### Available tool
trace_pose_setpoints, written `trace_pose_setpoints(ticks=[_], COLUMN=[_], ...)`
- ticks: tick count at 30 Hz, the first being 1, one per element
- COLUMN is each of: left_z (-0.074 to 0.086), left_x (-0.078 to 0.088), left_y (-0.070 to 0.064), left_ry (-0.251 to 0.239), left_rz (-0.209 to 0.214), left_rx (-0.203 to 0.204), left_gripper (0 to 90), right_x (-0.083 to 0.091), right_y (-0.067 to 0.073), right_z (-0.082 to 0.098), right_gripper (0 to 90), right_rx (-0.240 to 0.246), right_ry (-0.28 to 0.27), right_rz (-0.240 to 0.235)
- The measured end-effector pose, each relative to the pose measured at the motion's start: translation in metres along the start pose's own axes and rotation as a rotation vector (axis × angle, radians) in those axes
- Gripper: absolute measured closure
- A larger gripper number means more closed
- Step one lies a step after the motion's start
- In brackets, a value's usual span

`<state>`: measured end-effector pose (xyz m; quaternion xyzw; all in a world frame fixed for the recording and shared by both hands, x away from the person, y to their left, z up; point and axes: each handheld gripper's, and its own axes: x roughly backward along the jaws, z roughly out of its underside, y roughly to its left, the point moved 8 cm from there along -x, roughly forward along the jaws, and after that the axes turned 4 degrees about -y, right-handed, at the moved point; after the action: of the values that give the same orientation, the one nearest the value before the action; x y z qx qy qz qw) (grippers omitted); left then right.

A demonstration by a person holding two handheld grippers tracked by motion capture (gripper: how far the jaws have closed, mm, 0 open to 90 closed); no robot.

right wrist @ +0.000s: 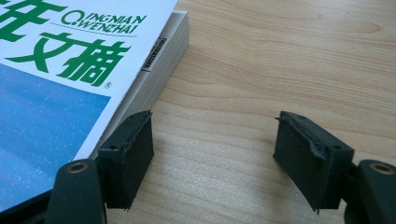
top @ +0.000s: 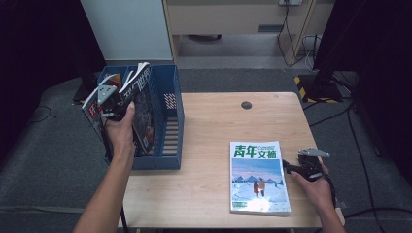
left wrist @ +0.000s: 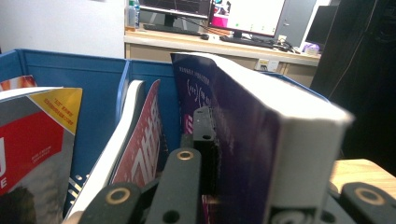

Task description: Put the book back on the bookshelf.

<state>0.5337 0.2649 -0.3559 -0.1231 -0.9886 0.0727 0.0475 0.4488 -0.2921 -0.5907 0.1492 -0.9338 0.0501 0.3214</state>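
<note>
1. The purple-covered book (left wrist: pixel 261 140) is pinched between the jaws of my left gripper (top: pixel 112 104); in the left gripper view one black jaw presses flat against its cover, and the thick white page edge fills the space to that jaw's right.
2. This book stands upright inside the blue file rack (top: pixel 170 145), which sits at the table's left end; my left gripper is raised over the rack's near-left part with my left hand (top: pixel 120 131) just behind it.
3. Beside my left gripper, on its left, a red-and-white magazine (left wrist: pixel 140 144) curves upright in the rack, and further left is a magazine with a red and yellow cover (left wrist: pixel 32 140).
4. The rack's blue back wall rises just beyond the tips of my left gripper.
5. My right gripper (right wrist: pixel 212 158) is spread wide, its jaws well apart and holding nothing, low over the bare wooden table (right wrist: pixel 280 60).
6. A thick magazine with green characters and a blue snow scene (top: pixel 257 177) lies flat on the table just to the left of my right gripper; in the right gripper view the left jaw is just beside its page edge, and I cannot tell whether they touch.
7. My right hand (top: pixel 316 187) holds the right gripper near the table's front right corner, well apart from the rack.
</note>
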Motion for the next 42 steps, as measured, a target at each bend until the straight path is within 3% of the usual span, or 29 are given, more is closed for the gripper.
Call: trace_pose_setpoints(ticks=[9, 14, 23, 29, 42], left_z=[0.007, 0.01, 0.017, 0.025, 0.027], left_x=[-0.002, -0.002, 0.0, 0.0, 0.008], left_y=[-0.007, -0.007, -0.003, 0.005, 0.006], left_ry=[-0.003, -0.014, -0.021, -0.018, 0.091], left_rz=[0.004, 0.006, -0.008, -0.015, -0.021], left_rx=[0.025, 0.017, 0.013, 0.032, 0.021], left_gripper=[81.7, 81.7, 81.7, 81.6, 79.8], right_x=[0.0, 0.0, 0.0, 0.0, 0.0], right_y=[0.001, 0.0, 0.001, 0.001, 0.001], right_z=[0.0, 0.0, 0.0, 0.0, 0.0], right_gripper=[28.1, 28.1, 28.1, 28.1, 28.1], right_rx=[-0.001, 0.001, 0.0, -0.001, -0.004], right_ry=[0.001, 0.0, 0.001, 0.001, 0.0], right_rz=[-0.002, -0.003, -0.003, -0.003, -0.003])
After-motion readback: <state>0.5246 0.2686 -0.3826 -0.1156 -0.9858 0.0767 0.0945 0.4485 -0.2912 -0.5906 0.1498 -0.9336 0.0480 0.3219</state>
